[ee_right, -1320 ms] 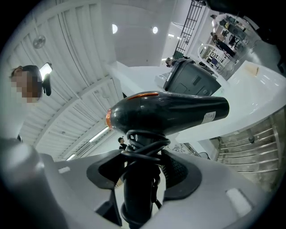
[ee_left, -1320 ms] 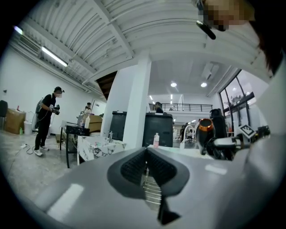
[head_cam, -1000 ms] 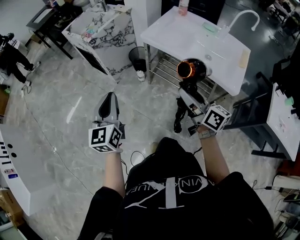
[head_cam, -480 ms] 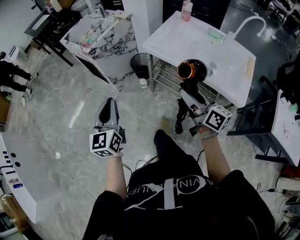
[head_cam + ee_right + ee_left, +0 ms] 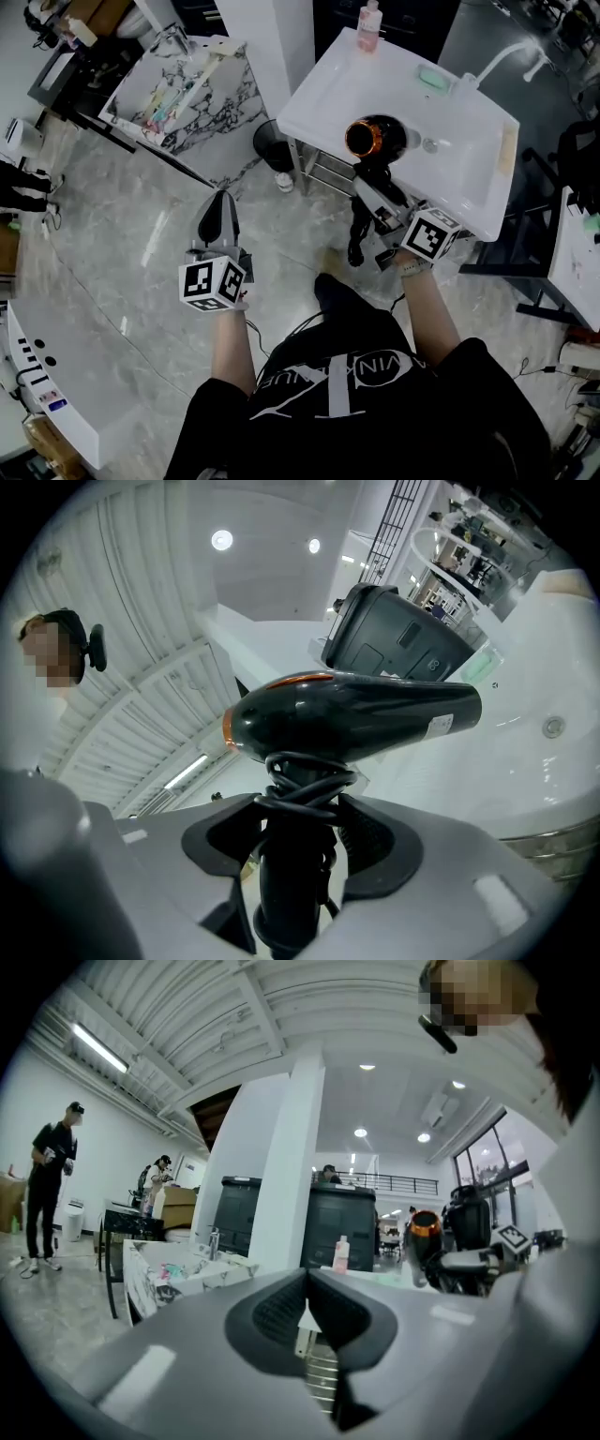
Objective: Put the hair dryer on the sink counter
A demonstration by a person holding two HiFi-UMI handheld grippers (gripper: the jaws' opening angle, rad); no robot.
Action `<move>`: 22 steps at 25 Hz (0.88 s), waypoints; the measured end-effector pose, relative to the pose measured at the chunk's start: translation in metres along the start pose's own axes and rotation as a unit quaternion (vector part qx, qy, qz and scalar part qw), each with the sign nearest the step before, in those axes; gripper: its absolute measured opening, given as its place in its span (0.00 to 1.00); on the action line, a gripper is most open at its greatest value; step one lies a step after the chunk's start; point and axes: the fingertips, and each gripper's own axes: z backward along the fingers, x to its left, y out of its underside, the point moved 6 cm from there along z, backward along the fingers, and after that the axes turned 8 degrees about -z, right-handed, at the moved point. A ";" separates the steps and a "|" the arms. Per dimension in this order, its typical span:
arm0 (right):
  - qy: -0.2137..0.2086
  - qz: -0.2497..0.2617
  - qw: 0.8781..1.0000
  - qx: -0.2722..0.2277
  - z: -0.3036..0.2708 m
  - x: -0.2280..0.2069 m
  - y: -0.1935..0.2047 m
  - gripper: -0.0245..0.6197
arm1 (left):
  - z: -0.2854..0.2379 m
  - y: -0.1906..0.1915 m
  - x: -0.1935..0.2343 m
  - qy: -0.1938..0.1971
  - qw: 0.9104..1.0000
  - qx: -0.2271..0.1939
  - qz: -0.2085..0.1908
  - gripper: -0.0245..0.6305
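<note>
Clamped in the right gripper [image 5: 295,850] by its cord-wrapped handle: black hair dryer [image 5: 356,714], probably rigid, top-heavy, glossy. Best gripped there. Left gripper [image 5: 307,1312] closed on nothing.

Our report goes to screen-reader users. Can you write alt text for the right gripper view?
A black hair dryer with an orange ring, its cord wound round the handle, is clamped by that handle in the right gripper. A white sink counter lies behind it.

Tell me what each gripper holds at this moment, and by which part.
The right gripper is shut on the hair dryer, gripping its handle, where the cord is wound. The left gripper is shut and holds nothing.
</note>
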 end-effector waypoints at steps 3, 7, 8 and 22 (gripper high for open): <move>0.010 -0.002 1.000 -0.001 -0.017 -0.013 -0.015 0.45 | -0.034 0.002 0.003 0.015 1.000 0.007 0.002 0.04; 0.018 -0.004 1.000 -0.004 -0.039 -0.034 -0.034 0.45 | -0.078 0.003 0.010 0.027 1.000 0.013 0.003 0.04; 0.020 -0.006 1.000 -0.007 -0.044 -0.039 -0.037 0.45 | -0.089 0.003 0.011 0.032 0.999 0.014 0.001 0.04; 0.061 -0.003 0.998 0.008 -0.100 -0.084 -0.075 0.45 | -0.189 0.003 0.019 0.069 0.997 0.021 0.007 0.04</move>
